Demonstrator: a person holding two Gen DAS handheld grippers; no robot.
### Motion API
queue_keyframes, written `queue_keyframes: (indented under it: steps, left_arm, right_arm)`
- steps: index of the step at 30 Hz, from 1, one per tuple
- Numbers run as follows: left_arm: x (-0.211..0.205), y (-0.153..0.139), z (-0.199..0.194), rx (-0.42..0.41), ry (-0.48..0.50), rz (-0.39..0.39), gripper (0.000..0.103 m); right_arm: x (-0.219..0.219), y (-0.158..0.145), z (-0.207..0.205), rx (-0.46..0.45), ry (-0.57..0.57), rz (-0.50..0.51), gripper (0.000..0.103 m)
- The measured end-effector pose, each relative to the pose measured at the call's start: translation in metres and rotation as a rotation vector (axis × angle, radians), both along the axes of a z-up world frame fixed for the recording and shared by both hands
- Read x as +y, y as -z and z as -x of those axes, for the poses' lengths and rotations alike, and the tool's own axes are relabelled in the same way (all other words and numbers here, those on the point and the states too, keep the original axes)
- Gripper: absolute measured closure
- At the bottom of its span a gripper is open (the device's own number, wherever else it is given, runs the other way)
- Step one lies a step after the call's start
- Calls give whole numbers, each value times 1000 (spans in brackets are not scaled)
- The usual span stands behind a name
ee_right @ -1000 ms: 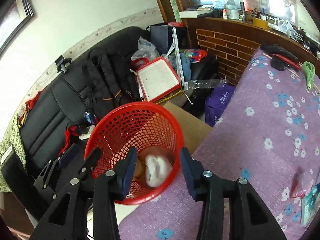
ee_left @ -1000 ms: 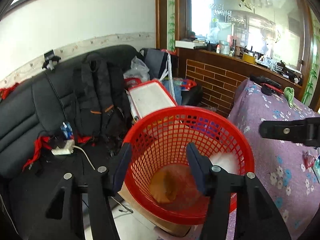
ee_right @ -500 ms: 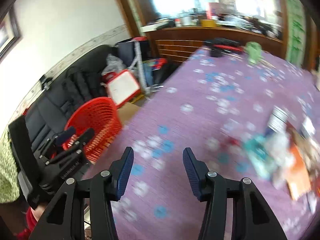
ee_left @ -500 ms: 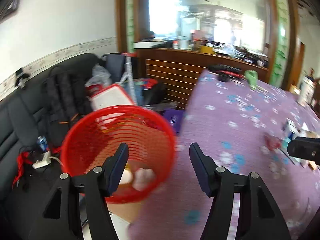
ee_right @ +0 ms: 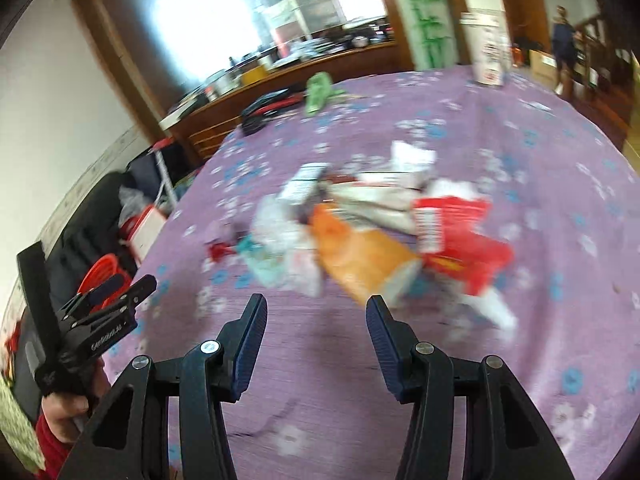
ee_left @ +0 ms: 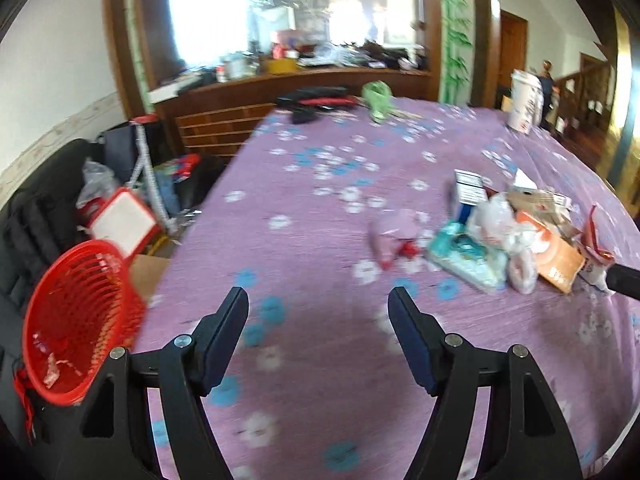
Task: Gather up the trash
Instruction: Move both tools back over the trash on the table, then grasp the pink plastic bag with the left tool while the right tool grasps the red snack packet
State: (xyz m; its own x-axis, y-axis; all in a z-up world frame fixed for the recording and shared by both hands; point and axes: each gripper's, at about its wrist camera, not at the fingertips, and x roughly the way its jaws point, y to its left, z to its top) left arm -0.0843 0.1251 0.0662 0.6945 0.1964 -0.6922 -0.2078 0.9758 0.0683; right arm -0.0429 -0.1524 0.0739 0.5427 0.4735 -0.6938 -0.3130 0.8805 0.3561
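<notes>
Left gripper (ee_left: 318, 304): held above the purple flowered tablecloth (ee_left: 320, 240), fingers spread wide with nothing between them — only cloth shows in the gap. It also shows from the side in the right wrist view (ee_right: 120, 294), gripped by a hand (ee_right: 64, 404) at the left edge of the table.

Right gripper (ee_right: 316, 312): also above the cloth, fingers wide apart and empty. Its fingertips sit just short of the trash pile, not touching it. One black tip of it pokes in at the right edge of the left wrist view (ee_left: 624, 280).

Trash pile (ee_right: 372, 228): heaped on the tablecloth straight ahead of the right gripper, blurred. An orange packet (ee_right: 360, 260) lies nearest the fingertips, a red and white wrapper (ee_right: 456, 240) touches it on the right, a pale teal packet (ee_right: 264, 264) lies on the left, and white boxes and papers (ee_right: 376, 196) sit behind. In the left wrist view the same pile (ee_left: 512, 232) lies to the right of the left gripper, well apart from it.

Small red scrap (ee_left: 406, 248): on the cloth just left of the pile, next to a pinkish crumpled piece (ee_left: 394, 228).

Red basket (ee_left: 76, 324): off the left edge of the table, lower than the tabletop, tilted in view; a few bits of litter show inside. A cardboard box (ee_left: 148, 276) sits just beside it.

Far end of table: a green object (ee_left: 376, 100) and a black and red item (ee_left: 316, 102) — too blurred to name more closely.

Sofa (ee_left: 28, 216): black, left of the table, with bags and a red-framed white board (ee_left: 122, 224) beside it.
</notes>
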Motion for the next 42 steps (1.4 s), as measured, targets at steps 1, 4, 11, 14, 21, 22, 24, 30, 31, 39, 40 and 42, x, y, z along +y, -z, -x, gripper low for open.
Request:
queue_keyframes:
  steps: [1, 4, 11, 14, 21, 22, 24, 30, 31, 39, 40, 42]
  left_arm:
    - [-4, 1, -9, 12, 7, 4, 31]
    - [-13, 4, -29, 44, 15, 29, 28]
    - [-13, 25, -78, 103, -23, 59, 24]
    - [-11, 38, -97, 139, -26, 63, 24]
    - [-10, 54, -113, 151, -22, 80, 55]
    - [-9, 54, -113, 139, -24, 78, 64]
    - [-8, 55, -113, 138, -19, 84, 71]
    - [-6, 52, -107, 126, -12, 107, 75]
    - [-5, 51, -104, 119, -14, 108, 75]
    - [-9, 38, -81, 59, 3, 85, 75]
    - [-10, 36, -78, 53, 6, 84, 75]
    - [-11, 33, -72, 39, 14, 82, 75]
  right_arm:
    - [-10, 0, 0, 0, 18, -6, 48]
    - [-35, 0, -3, -5, 70, -20, 46]
    - [-76, 4, -19, 1, 192, -5, 38]
    - [-82, 14, -28, 41, 211, -7, 38]
    - [-66, 6, -28, -48, 163, 137, 38]
    - [-60, 4, -29, -65, 149, 165, 38]
    - [-43, 1, -29, -100, 101, 238, 38]
    - [-7, 5, -41, -137, 64, 336, 38]
    - [-4, 6, -45, -137, 69, 348, 38]
    - [-2, 27, -70, -72, 160, 444, 86]
    - [-5, 25, -67, -81, 169, 444, 88]
    - [-14, 18, -59, -103, 191, 424, 97]
